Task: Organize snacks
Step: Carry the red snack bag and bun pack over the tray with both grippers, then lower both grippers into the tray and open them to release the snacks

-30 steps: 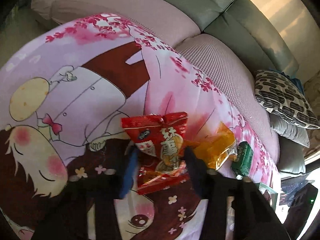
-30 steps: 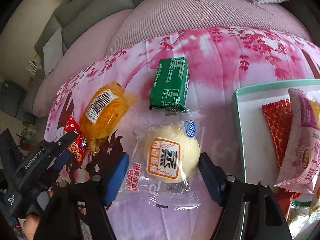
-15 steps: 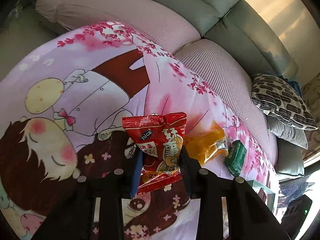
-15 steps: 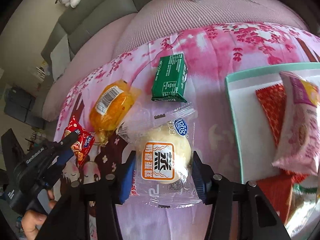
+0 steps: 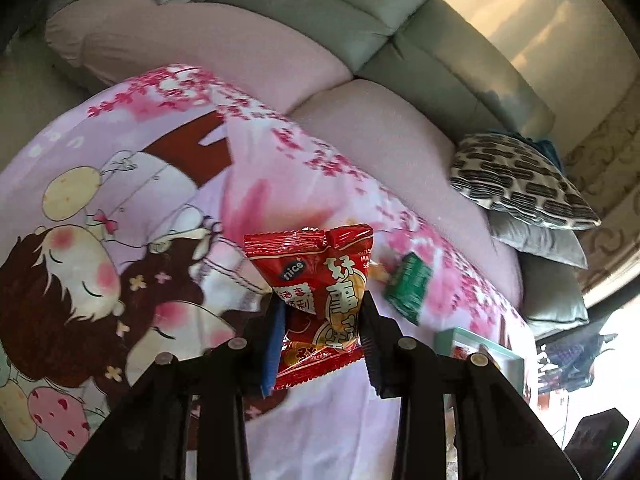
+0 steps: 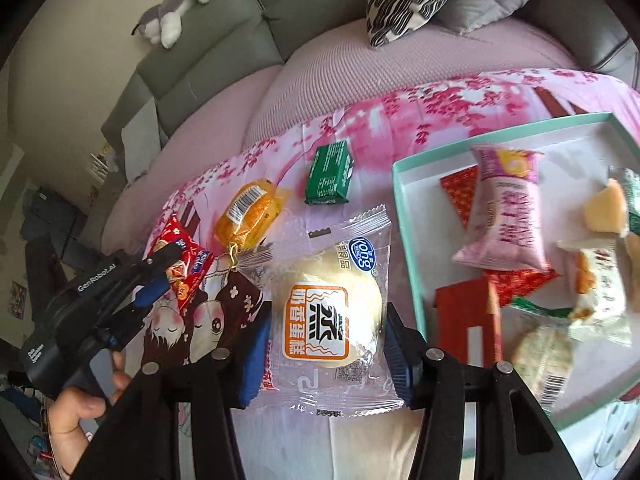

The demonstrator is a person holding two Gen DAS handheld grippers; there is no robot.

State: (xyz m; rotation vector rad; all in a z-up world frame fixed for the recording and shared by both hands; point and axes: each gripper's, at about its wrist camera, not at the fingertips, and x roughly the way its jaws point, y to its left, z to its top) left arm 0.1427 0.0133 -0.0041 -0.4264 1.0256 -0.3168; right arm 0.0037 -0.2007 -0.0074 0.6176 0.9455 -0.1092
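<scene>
Both snacks have come up off the blanket since a second ago: the left gripper [image 5: 320, 344] clamps the red packet [image 5: 316, 292] at frame centre, the right gripper [image 6: 324, 356] pinches the steamed cake [image 6: 328, 316]. Judged step: carrying; next, release inside the teal tray [image 6: 404, 216] at right.

Crowded tray [image 6: 404, 216] (bare near corner)

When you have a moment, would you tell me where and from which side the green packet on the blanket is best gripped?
Grip the green packet across its two long edges, coming down from above. It is a flat, boxy rectangle lying face up on the blanket, apart from the orange snack and the tray, so both long sides are free.
</scene>
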